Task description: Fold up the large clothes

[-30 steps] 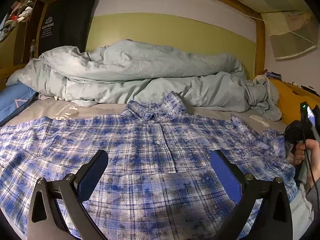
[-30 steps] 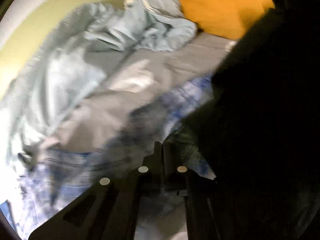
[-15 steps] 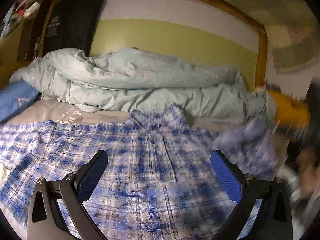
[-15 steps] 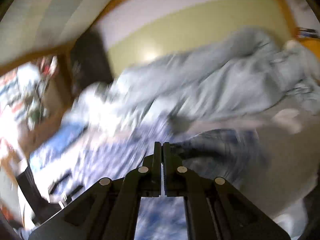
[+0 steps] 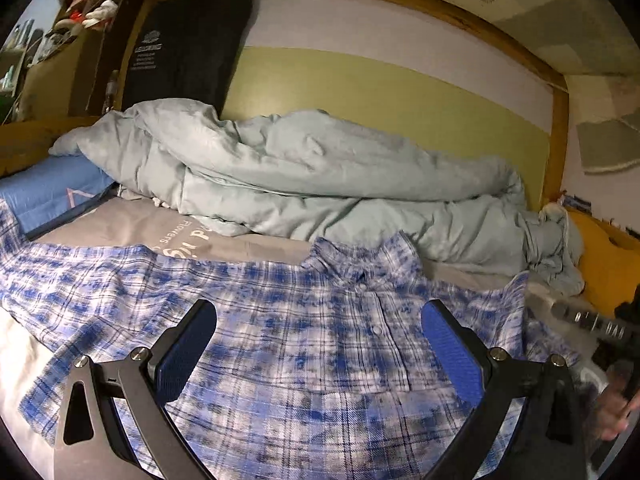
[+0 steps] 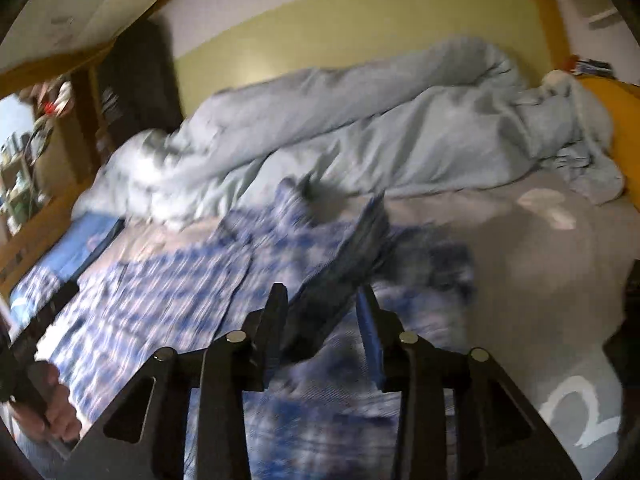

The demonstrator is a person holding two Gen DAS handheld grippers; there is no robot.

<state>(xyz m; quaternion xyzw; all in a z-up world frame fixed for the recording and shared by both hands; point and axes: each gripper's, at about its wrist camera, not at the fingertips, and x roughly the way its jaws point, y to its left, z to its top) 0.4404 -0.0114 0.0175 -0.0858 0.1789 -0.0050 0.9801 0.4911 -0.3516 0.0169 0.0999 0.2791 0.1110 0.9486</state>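
**A:** Start with your left wrist view. Where is the shirt, and what step are you on?

**B:** The plaid shirt point(image 5: 304, 344) lies spread flat on the bed point(image 5: 132, 228), collar toward the rumpled duvet point(image 5: 320, 176). Your left gripper point(image 5: 318, 344) hovers over its chest with the jaws wide apart and nothing between them; the blue pads touch no cloth. On the right side of this view the sleeve looks turned in over the body, so I judge you are in the first fold, bringing the sides inward. Your other hand point(image 5: 612, 420) shows at the right edge, blurred.

**A:** What does the next move call for from that side?

**B:** Probably the far left sleeve, which lies stretched out toward the blue pillow point(image 5: 44, 196). You would need to reach across, close on the cuff or shoulder seam, and carry it over without dragging the body out of square.

**A:** Now the right wrist view.

**B:** It is blurred. Your right gripper point(image 6: 322, 316) sits low over the shirt point(image 6: 168, 292), and its jaws are opening, narrow as yet. A dark fold of the sleeve point(image 6: 340, 268) stands between them, but the pads do not seem to press it. I read that as the sleeve being let go onto the shirt body. Clear the cloth fully before you draw back, or the fold may lift with you.
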